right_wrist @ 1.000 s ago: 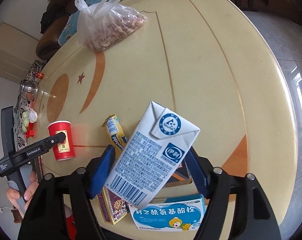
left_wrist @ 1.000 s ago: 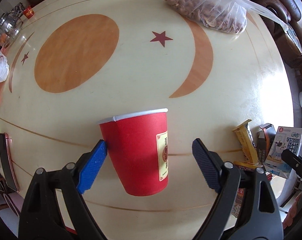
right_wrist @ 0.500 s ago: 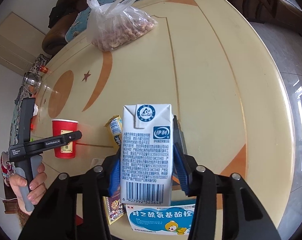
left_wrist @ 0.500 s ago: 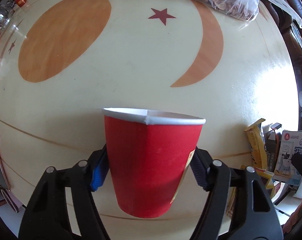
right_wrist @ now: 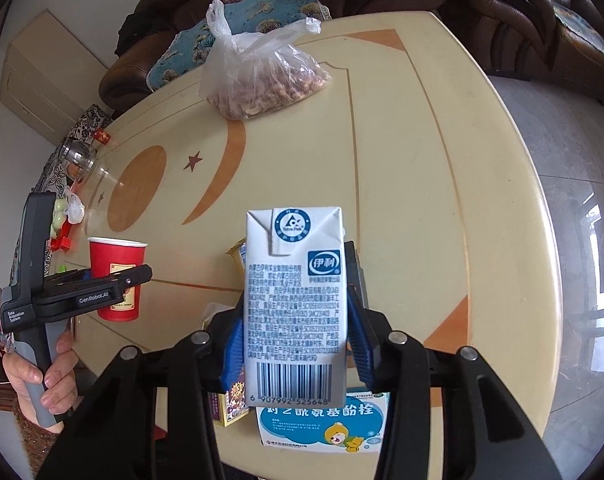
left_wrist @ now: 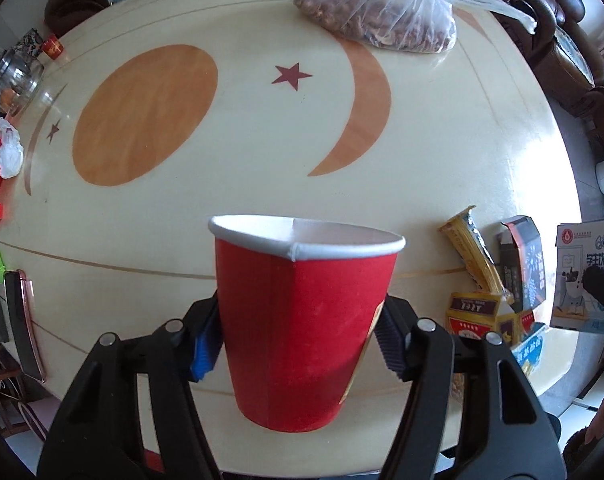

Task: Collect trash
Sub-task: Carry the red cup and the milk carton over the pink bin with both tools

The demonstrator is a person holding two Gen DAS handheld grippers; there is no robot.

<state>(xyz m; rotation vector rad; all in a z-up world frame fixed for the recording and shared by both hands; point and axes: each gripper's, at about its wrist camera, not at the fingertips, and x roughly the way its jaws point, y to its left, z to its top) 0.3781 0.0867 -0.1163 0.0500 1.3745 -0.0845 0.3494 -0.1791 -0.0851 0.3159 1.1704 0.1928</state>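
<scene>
The red paper cup (left_wrist: 306,332) sits upright, lifted clear of the table (left_wrist: 261,152), squeezed between the blue pads of the left gripper (left_wrist: 295,344); its rim is already creased to a point at 12 o'clock. The milk carton (right_wrist: 295,304) stands upright, clamped in the right gripper (right_wrist: 295,348), raised over the table's near edge. More litter lies below and around the carton: a yellow wrapper (left_wrist: 472,248) at 3 o'clock of the cup, a blue-and-white medicine box (right_wrist: 322,424) at 6 o'clock of the carton, and a small yellow box (right_wrist: 231,404) beside it. A bag of nuts (right_wrist: 261,80) rests far off at 12 o'clock. The thin cup may buckle further and slip out if the squeeze tightens. The carton, gripped low, could pivot in a quick swing.
</scene>
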